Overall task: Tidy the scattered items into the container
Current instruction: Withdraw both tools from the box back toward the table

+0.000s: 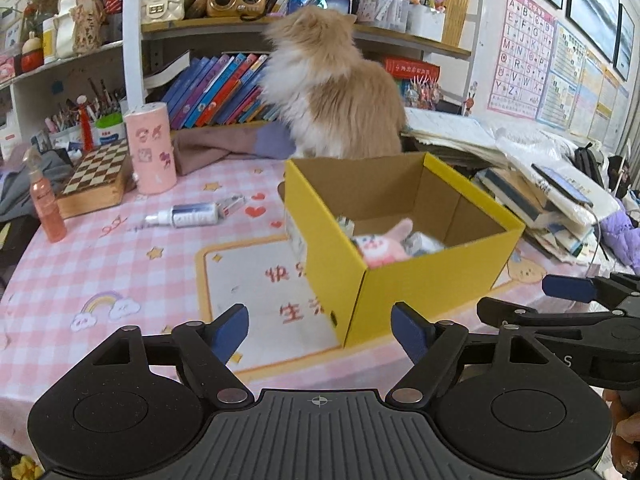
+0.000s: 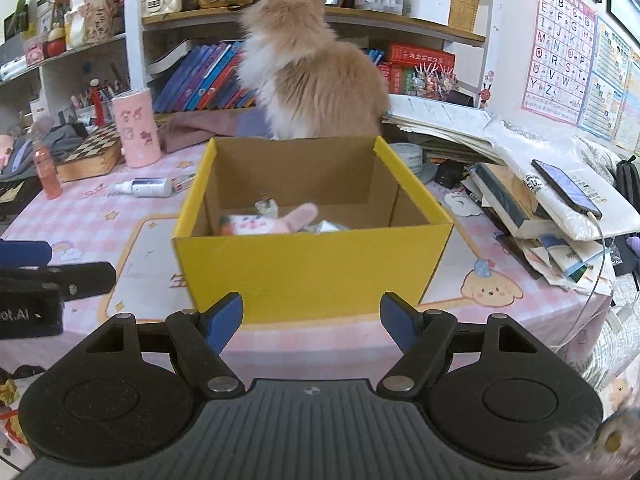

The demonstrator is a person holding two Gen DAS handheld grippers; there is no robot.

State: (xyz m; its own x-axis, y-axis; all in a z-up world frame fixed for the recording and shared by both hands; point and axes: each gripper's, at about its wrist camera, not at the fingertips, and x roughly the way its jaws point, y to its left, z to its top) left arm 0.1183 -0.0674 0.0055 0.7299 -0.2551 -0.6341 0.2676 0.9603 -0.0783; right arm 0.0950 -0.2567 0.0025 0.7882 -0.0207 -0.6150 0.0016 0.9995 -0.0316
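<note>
A yellow cardboard box (image 1: 432, 284) (image 2: 304, 268) stands open on the pink checked tablecloth. Inside lie a pink plush rabbit (image 1: 384, 246) (image 2: 272, 222) and a few small items. A white spray bottle (image 1: 188, 216) (image 2: 142, 188) lies on the cloth left of the box. My left gripper (image 1: 320, 330) is open and empty, in front of the box's near left corner. My right gripper (image 2: 312, 320) is open and empty, in front of the box's near wall. It also shows in the left wrist view (image 1: 568, 300) at the right edge.
A fluffy cat (image 1: 332, 92) (image 2: 312, 76) sits right behind the box. A pink canister (image 1: 150, 148), a chessboard box (image 1: 96, 180) and an orange bottle (image 1: 46, 196) stand at the left. Stacked books with a phone (image 2: 566, 188) lie at the right. Bookshelves fill the back.
</note>
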